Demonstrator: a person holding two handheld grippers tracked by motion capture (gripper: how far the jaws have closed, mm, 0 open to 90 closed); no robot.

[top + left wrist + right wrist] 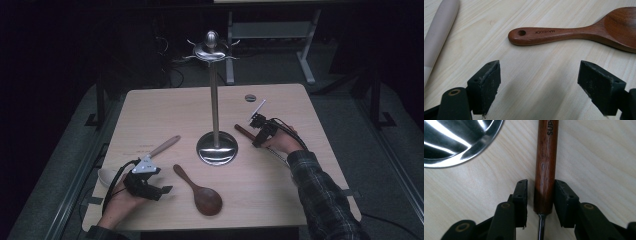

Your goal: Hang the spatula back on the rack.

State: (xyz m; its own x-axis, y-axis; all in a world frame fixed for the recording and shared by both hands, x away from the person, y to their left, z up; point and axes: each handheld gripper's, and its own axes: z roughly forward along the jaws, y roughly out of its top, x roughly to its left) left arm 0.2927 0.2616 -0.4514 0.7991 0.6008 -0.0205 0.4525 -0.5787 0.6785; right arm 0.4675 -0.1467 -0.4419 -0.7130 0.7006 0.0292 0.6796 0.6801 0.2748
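Wooden handle (545,167) | between right gripper (540,195) jaws, narrow gaps | left gripper (537,82) jaws wide, empty

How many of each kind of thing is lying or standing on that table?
Dark wooden spoon: 1
Light-handled utensil: 1
Dark wooden-handled utensil between the right gripper jaws: 1
Metal stand with hooks: 1
Small dark round disc: 1
Total: 5
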